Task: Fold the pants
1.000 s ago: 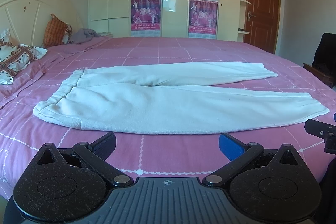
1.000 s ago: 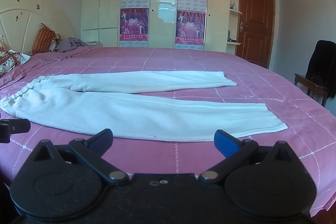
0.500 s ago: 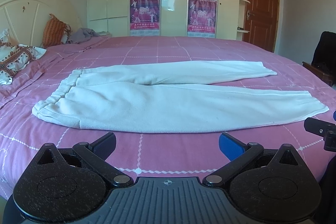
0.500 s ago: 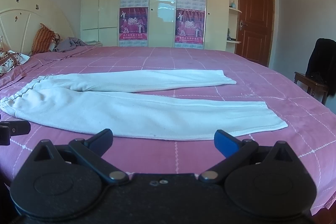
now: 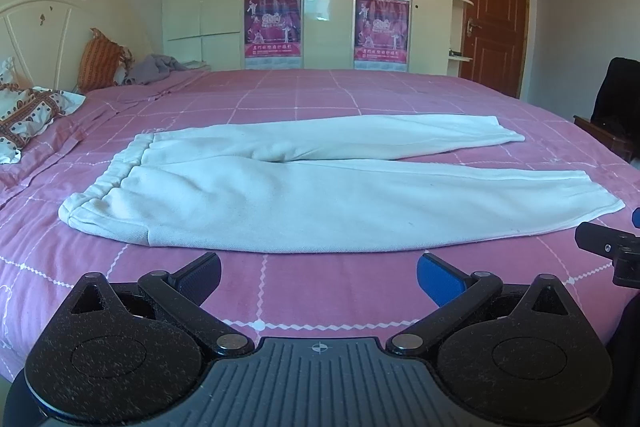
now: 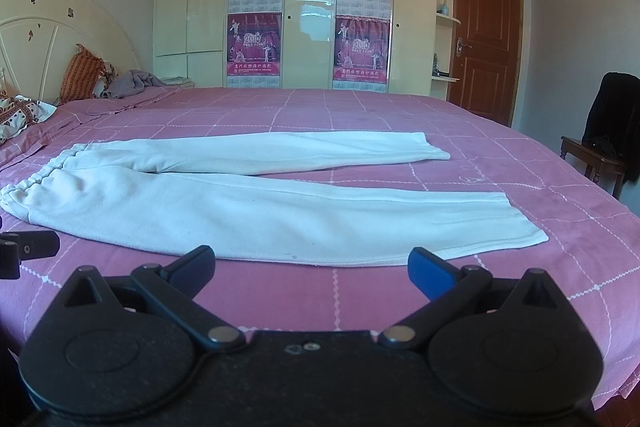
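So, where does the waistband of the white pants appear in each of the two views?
Left wrist view: the waistband lies left of centre, at mid height, on the pink bed cover.
Right wrist view: the waistband is at the far left edge, at mid height.
Shared landmark: the brown door, far right in both views.

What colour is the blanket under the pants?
Pink, with a grid of thin white lines. The bedspread shows best in the right wrist view.
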Demonstrator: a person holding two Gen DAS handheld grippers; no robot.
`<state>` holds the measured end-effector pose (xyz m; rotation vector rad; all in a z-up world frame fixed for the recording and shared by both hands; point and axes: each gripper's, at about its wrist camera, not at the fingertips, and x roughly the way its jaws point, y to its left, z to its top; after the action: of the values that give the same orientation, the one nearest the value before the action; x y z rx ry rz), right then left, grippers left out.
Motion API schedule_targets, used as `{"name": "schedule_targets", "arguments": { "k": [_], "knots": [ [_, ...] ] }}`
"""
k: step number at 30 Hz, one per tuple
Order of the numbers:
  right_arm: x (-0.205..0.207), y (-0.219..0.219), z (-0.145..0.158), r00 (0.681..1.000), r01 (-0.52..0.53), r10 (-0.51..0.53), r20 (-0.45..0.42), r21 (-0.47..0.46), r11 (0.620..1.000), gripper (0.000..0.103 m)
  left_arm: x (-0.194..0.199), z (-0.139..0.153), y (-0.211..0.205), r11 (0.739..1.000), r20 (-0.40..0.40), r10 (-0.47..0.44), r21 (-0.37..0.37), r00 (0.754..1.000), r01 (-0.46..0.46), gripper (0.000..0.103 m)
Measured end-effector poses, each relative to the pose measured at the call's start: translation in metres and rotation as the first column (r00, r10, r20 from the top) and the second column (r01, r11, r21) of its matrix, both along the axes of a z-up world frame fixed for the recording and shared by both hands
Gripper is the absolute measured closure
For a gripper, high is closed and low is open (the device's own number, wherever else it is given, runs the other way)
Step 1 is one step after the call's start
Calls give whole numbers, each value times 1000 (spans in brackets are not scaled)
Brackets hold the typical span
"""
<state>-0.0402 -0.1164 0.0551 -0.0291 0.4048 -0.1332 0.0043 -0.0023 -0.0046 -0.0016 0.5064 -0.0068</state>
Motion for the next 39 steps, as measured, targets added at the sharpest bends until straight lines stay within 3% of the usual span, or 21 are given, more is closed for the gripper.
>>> {"name": "schedule_targets", "arguments": {
  "k": [39],
  "knots": [
    [1,0,-4,1000,-20,20,-15,9,1000,0,0,-2,-2,1000,-17,-3,7,1000,3,0]
  ]
}}
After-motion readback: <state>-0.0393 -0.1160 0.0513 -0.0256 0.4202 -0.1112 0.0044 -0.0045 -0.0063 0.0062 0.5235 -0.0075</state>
